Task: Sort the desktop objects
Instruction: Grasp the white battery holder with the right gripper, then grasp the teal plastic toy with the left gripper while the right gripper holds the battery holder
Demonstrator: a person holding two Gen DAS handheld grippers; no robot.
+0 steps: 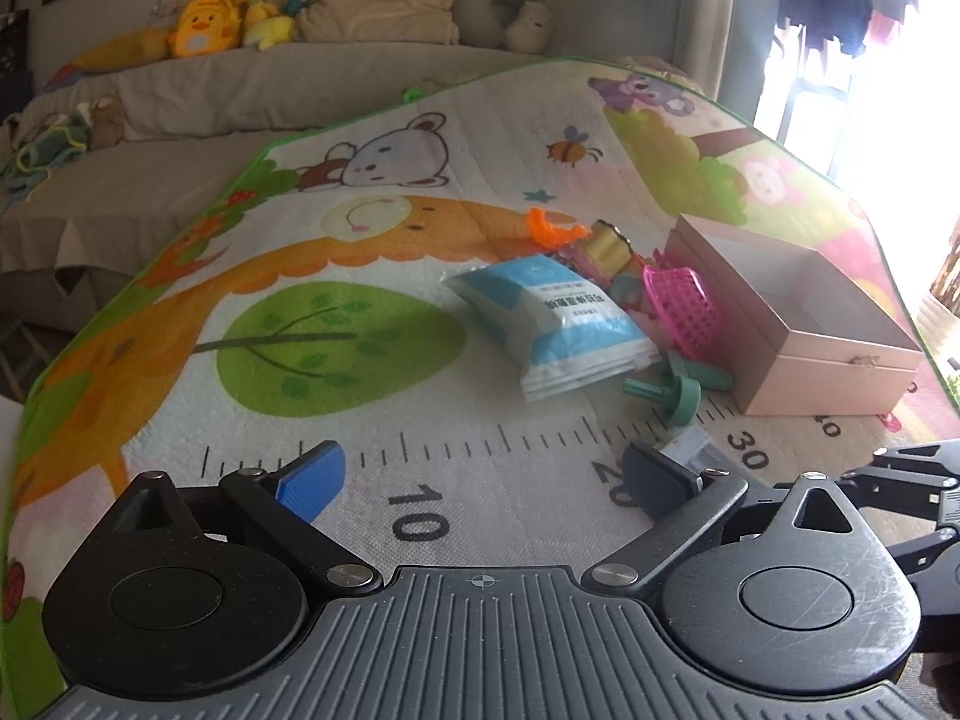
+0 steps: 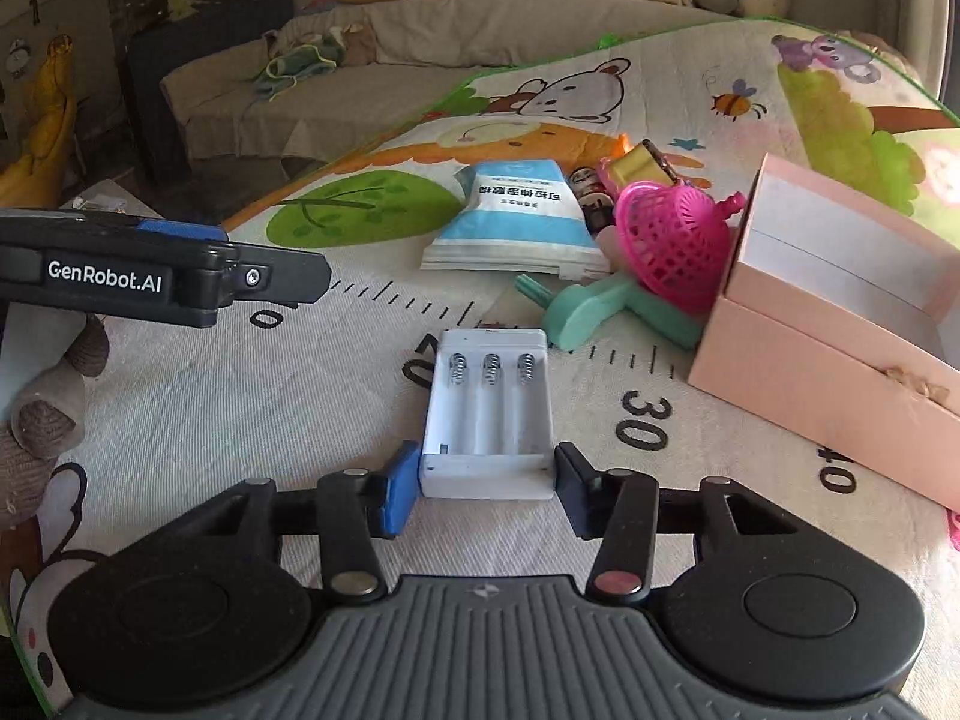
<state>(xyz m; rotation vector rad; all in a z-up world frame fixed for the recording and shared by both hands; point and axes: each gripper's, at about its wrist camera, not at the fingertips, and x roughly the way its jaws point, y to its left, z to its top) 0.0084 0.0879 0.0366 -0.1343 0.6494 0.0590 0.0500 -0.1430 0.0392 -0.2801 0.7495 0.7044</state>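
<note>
Both tools share one build: a grey ribbed body at the base, with a small crosshair mark at its middle, flanked by two large round black housings, each with a smooth circular cap. From the body, black link bars run forward on silver pivot pins to the fingers. On the left tongs point(image 1: 483, 477) the left finger point(image 1: 312, 480) carries a bright blue pad, and the right finger a dark pad. The right housing's cap shows fine scratches. The right tongs point(image 2: 486, 495) have the same blue pad on the left finger point(image 2: 401, 495), and one rear pivot pin looks reddish. Seen side-on from the right wrist, the left tool is black with a blue strip, a cross-head screw and white "GenRobot.AI" lettering.
</note>
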